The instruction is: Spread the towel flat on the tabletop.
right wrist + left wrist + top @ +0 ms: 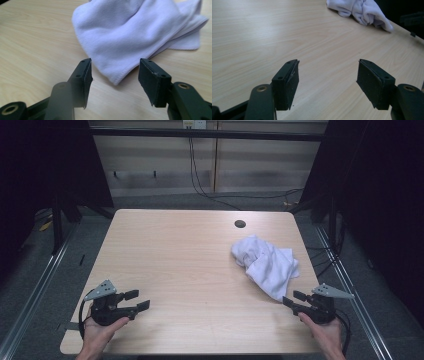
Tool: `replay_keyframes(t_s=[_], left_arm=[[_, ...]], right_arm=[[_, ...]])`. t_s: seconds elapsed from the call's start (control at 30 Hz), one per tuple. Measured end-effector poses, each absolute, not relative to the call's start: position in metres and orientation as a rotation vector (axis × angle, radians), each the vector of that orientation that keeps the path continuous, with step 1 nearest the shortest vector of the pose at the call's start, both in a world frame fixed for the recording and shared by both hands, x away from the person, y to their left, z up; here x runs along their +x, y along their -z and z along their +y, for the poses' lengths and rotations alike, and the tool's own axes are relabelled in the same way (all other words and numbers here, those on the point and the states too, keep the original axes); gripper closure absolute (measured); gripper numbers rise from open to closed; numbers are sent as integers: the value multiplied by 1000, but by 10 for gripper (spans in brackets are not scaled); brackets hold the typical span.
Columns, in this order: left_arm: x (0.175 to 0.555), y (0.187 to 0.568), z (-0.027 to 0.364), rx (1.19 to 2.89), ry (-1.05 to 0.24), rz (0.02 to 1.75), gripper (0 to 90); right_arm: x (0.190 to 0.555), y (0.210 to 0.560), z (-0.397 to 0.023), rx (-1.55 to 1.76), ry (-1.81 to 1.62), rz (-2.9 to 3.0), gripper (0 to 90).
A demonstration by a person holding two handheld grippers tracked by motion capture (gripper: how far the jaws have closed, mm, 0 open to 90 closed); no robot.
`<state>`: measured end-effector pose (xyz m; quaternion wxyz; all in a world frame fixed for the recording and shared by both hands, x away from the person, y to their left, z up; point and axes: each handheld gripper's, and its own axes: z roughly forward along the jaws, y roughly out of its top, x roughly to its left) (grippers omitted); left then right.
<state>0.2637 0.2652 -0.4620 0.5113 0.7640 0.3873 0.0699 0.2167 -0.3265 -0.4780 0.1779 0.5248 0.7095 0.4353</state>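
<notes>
A crumpled white towel [266, 263] lies on the right half of the light wooden table [190, 260]. My right gripper [294, 300] rests at the table's front right corner, open, its jaws pointing at the towel's near corner [117, 80], which sits just ahead of them without touching. My left gripper [137, 301] sits at the front left, open and empty, aimed across the bare tabletop. In the left gripper view the towel [362, 10] shows far off at the top, beyond the open jaws of my left gripper [327, 75]. The right gripper [114, 75] holds nothing.
A round cable hole [240, 224] sits near the table's back edge. Metal rails [35, 285] run along the floor on both sides. Dark frame posts and cables stand behind the table.
</notes>
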Motion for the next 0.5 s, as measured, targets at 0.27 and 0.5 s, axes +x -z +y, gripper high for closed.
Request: replay_keyframes(t_s=[0.27, 0.5], left_arm=[[279, 466, 250, 1860, -157, 956, 305], [283, 468, 230, 1901, -141, 907, 303]], right_arm=[[225, 475, -320, 1438, -1247, 2064, 365], [247, 458, -312, 1387, -1271, 2037, 336]])
